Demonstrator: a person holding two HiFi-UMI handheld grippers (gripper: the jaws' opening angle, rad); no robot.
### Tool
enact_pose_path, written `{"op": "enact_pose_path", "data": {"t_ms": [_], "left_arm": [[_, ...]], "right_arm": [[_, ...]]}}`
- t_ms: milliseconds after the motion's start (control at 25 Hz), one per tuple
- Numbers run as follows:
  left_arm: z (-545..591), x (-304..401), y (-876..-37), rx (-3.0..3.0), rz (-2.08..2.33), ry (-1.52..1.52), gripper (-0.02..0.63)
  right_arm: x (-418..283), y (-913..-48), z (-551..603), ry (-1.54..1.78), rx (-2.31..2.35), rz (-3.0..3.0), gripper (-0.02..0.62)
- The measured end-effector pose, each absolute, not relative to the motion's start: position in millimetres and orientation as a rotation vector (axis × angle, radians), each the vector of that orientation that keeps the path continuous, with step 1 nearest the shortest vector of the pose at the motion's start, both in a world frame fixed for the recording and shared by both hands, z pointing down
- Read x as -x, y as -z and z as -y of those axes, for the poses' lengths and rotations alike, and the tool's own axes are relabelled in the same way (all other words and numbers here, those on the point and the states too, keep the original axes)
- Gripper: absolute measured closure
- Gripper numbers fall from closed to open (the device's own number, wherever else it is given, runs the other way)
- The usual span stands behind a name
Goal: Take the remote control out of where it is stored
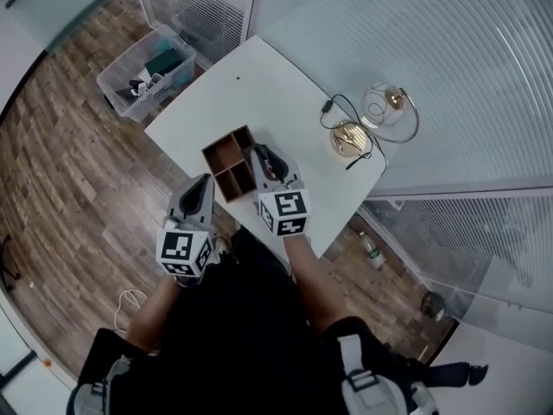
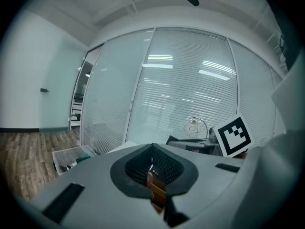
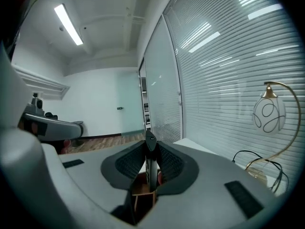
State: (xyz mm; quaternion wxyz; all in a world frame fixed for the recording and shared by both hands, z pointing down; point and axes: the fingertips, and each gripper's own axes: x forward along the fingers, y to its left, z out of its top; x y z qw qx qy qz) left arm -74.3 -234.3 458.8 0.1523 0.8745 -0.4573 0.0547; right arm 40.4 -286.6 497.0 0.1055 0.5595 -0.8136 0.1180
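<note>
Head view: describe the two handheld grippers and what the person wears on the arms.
The left gripper and right gripper match: light grey moulded plastic shells, tongs lined with dark ribbed pads, and a white cube with black square markers at each rear. No cables show. The person wears a black top; the forearms carry no sleeves.

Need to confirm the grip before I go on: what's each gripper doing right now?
Left gripper: closed, nothing held.
Right gripper: closed on the remote control.
</note>
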Motion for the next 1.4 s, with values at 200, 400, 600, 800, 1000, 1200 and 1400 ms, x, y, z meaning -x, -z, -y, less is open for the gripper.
{"op": "enact_pose_path", "data": {"t_ms": [200,400,600,800,1000,1200,1400], "left_arm": [[217.7,78.9,-450.6,-2.530,1.309,-0.141,0.598],[202.4,84.9,-444.8,-2.549,1.307,-0.123,0.598],[185.3,92.2,-450.8,-2.552,1.300,-0.124,0.598],[163.3,94.4,-457.7,-2.562,1.259,-0.131,0.598],[145.7,89.6,-459.9,-2.577,1.239,-0.132,0.598],[131.8,82.6,-455.0,-2.592,1.239,-0.130,0.598],[123.1,76.8,-452.5,-2.604,1.275,-0.139,0.598]], "right_arm": [[-36.3,-494.6,258.5,-0.348,-1.674,2.383,0.520],[-35.1,-480.9,232.7,-0.324,-1.720,2.369,0.520],[-30.2,-469.3,198.2,-0.332,-1.790,2.361,0.520],[-24.7,-470.1,168.5,-0.343,-1.826,2.344,0.520],[-24.8,-466.5,144.3,-0.336,-1.831,2.345,0.520],[-32.8,-459.0,127.9,-0.328,-1.848,2.355,0.520],[-41.5,-455.2,112.9,-0.365,-1.849,2.383,0.520]]}}
